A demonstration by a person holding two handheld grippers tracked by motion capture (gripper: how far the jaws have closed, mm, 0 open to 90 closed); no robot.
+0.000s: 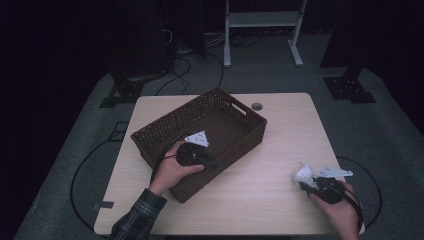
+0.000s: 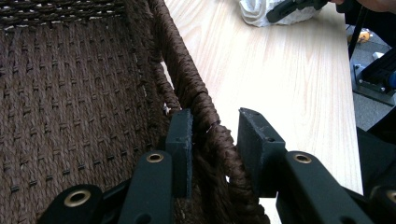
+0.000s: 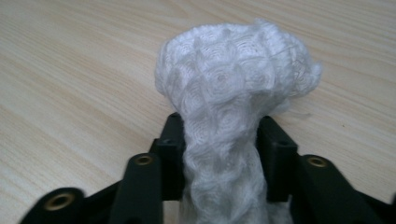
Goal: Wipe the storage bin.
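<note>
A dark brown woven basket stands at an angle on the left half of the light wooden table. My left gripper sits on its near right wall. In the left gripper view the jaws straddle that braided wall, one inside the basket and one outside, with the pads against the weave. Near the table's right front edge, my right gripper is shut on a crumpled white knitted cloth. The right gripper view shows the cloth squeezed narrow between the pads and bulging beyond them, resting on the tabletop.
The basket's inside holds nothing that I can see. A round cable hole lies at the table's far edge. Bare wood stretches between the basket and the cloth. Dark floor with cables and a white rack lies beyond.
</note>
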